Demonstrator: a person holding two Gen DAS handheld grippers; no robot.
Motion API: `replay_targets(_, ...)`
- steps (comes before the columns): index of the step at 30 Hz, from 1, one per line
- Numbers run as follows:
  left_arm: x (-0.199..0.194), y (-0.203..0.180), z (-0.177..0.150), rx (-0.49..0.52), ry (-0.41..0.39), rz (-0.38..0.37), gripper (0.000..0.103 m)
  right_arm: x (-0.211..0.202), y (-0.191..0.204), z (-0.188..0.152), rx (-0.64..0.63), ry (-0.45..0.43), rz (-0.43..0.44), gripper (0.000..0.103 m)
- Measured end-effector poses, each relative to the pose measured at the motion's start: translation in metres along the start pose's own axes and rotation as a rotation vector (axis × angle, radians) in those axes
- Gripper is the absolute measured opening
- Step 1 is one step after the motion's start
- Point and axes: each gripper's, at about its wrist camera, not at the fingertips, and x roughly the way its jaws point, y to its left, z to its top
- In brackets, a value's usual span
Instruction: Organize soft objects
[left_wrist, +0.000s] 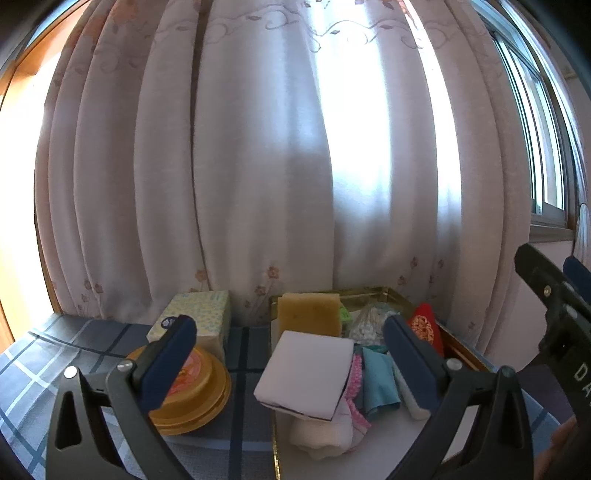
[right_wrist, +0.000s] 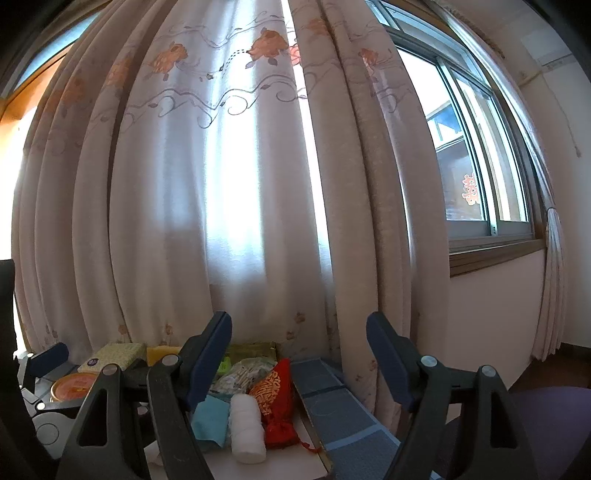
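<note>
A gold-rimmed tray (left_wrist: 400, 296) holds the soft things: a yellow sponge (left_wrist: 308, 314), a white foam block (left_wrist: 306, 373) lying on a white towel (left_wrist: 321, 435), a pink lace cloth (left_wrist: 356, 376), a teal cloth (left_wrist: 380, 380), a white roll (right_wrist: 245, 428) and a red pouch (right_wrist: 275, 398). My left gripper (left_wrist: 288, 323) hovers open in front of the tray with nothing between its fingers. My right gripper (right_wrist: 299, 323) is also open and empty, held level to the right of the tray; it shows in the left wrist view as the right gripper (left_wrist: 550, 264).
A bag of cotton swabs (left_wrist: 369, 325) lies at the tray's back. Left of the tray stand a tissue box (left_wrist: 195, 317) and a yellow round tin (left_wrist: 192, 391) on the plaid tablecloth (left_wrist: 74, 339). A curtain (left_wrist: 258, 166) hangs right behind; a window (right_wrist: 472, 166) is on the right.
</note>
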Motion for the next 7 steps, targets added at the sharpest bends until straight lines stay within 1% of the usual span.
replay_targets(7,0.0017,-0.0013,-0.0006,0.0,0.005,0.009,0.103,0.0011,-0.0001,-0.0003,-0.001,0.004,0.0,0.078)
